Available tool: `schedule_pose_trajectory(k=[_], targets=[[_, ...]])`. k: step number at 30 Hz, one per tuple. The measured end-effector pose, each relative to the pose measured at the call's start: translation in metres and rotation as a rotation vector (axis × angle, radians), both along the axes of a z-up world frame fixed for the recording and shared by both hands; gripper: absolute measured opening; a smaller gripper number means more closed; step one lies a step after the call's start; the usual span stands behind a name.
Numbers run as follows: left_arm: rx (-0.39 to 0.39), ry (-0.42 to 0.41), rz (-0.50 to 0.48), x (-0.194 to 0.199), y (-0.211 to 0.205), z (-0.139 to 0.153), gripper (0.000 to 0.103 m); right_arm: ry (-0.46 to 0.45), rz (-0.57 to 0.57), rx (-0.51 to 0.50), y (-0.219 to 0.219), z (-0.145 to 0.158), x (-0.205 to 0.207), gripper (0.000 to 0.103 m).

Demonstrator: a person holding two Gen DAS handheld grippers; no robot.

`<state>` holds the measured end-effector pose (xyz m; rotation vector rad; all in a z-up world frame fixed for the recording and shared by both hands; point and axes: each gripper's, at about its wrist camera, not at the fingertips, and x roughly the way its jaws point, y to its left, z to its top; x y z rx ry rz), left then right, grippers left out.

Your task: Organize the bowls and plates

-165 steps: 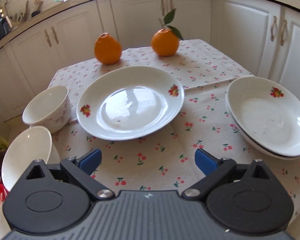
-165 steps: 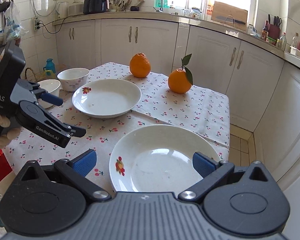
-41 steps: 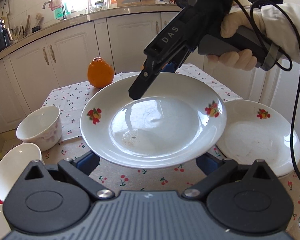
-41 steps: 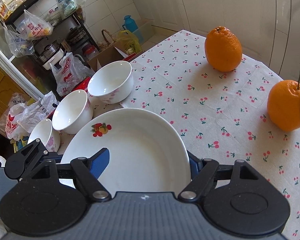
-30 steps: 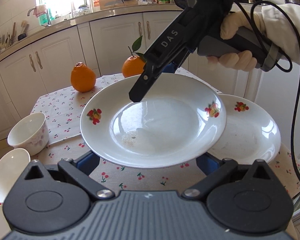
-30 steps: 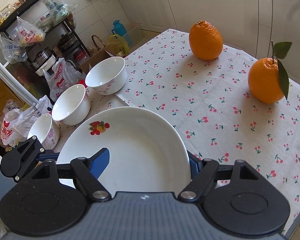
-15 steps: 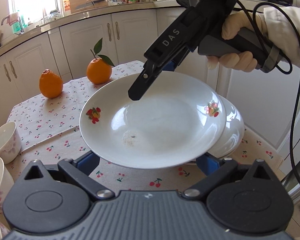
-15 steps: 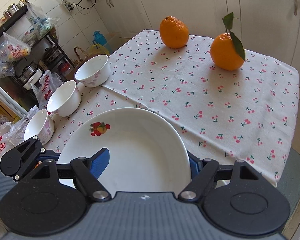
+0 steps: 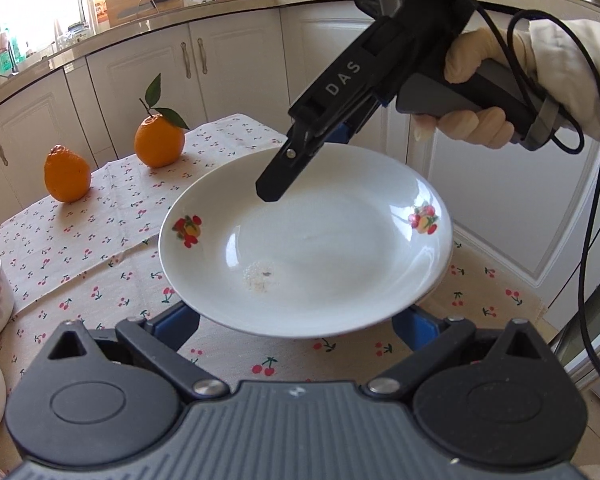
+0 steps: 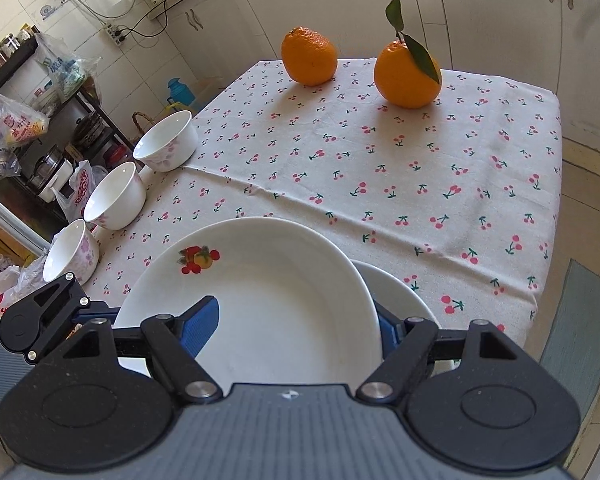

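**Plate held over the stack, both claws in view**

Your right claw (image 10: 292,328) is clamping the near rim of the fruit-printed plate (image 10: 268,300): one blue pad is lying on the plate's inner face and the other is sitting behind the rim. You are holding this plate in the air directly above the lower plate (image 10: 400,292), which is resting on the cherry-print counter (image 10: 420,168) and is showing only as a crescent. Seen from the left wrist, your gloved right hand (image 9: 472,92) is gripping the tool's handle above and beyond the lower plate.

Your left claw (image 9: 296,326) is standing wide, its two pads far apart, with the carried plate's edge passing over both; whether that edge is resting on them cannot be told.

Beyond the lower plate, well apart from it, the leafy orange (image 10: 406,76) and the plain orange (image 10: 309,56) are sitting side by side. Far to the lower plate's left, a row of three bowls (image 10: 118,196) is lining the counter's edge.
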<state>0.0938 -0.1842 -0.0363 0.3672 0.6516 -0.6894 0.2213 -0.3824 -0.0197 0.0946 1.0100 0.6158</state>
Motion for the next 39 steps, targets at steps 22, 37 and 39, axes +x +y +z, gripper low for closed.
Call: schedule_pose_trajectory(k=[22,37,39], targets=[[0.012,0.023,-0.045,0.004,-0.014,-0.008,0.101,0.015,-0.061,0.018,-0.027,-0.017,-0.011,0.083],[-0.045,0.073,-0.065,0.013,-0.012,-0.013,0.102,0.01,-0.1,0.003,-0.037,-0.014,-0.019,0.083],[-0.047,0.072,-0.066,0.013,-0.011,-0.013,0.102,0.007,-0.106,0.0,-0.039,-0.012,-0.021,0.083]])
